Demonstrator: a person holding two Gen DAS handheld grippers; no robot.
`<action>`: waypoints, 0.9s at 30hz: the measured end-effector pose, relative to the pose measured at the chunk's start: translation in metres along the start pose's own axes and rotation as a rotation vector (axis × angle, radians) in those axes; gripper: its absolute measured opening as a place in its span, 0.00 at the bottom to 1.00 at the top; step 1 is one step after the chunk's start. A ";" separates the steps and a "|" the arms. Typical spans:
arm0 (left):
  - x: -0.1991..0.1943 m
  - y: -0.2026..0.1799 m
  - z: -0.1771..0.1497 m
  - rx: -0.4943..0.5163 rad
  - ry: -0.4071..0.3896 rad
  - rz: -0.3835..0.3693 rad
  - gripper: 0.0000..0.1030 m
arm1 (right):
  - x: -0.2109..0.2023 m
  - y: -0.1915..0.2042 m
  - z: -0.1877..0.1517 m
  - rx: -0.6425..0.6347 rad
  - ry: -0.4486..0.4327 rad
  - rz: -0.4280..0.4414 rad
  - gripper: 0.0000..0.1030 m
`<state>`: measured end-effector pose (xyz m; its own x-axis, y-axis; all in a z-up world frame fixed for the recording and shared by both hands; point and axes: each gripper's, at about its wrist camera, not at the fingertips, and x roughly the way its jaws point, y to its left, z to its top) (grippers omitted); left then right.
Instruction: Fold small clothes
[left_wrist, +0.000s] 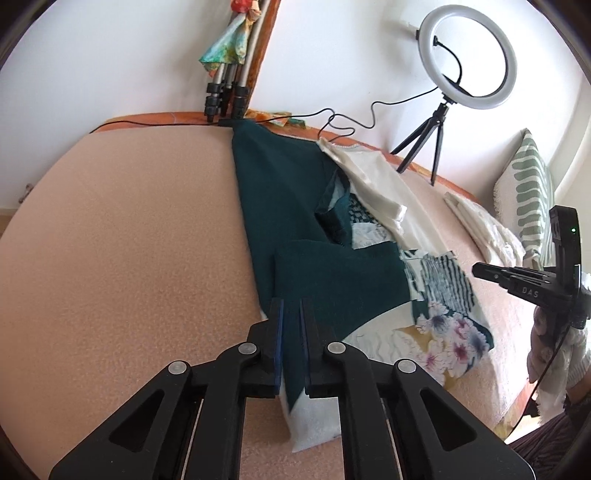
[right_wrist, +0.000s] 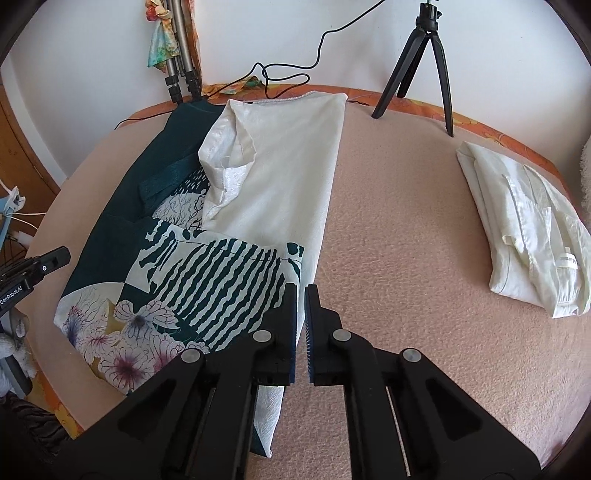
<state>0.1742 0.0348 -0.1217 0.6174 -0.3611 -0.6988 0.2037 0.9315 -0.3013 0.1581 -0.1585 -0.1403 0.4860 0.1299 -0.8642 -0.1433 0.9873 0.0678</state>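
A garment lies on the pink bed cover, with a dark green side (left_wrist: 291, 206), a green-and-white striped and floral panel (right_wrist: 207, 273) and a cream lining (right_wrist: 284, 173). My left gripper (left_wrist: 291, 310) is shut on the garment's near green edge, the cloth pinched between its fingers. My right gripper (right_wrist: 301, 295) sits at the garment's right edge with its fingers nearly together; a strip of cream cloth shows in the narrow gap. The right gripper also shows at the right edge of the left wrist view (left_wrist: 532, 284).
A folded cream garment (right_wrist: 524, 229) lies to the right. A ring light (left_wrist: 467, 55) on a black tripod (right_wrist: 424, 59) stands at the far bed edge with its cable. Folded tripod legs (left_wrist: 225, 88) lean on the wall. A patterned pillow (left_wrist: 528, 195) is at far right.
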 end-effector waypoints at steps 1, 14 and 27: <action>-0.001 -0.006 0.000 0.007 -0.002 -0.023 0.09 | -0.003 0.002 0.000 -0.001 -0.005 0.027 0.05; 0.053 -0.064 -0.007 0.152 0.134 -0.055 0.17 | 0.020 0.037 -0.004 -0.083 0.070 0.140 0.05; 0.040 0.005 0.029 -0.038 0.093 -0.003 0.17 | 0.018 -0.014 0.019 0.037 0.064 0.076 0.06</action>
<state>0.2223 0.0258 -0.1324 0.5431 -0.3683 -0.7546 0.1757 0.9286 -0.3268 0.1849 -0.1683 -0.1475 0.4187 0.1994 -0.8860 -0.1447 0.9778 0.1517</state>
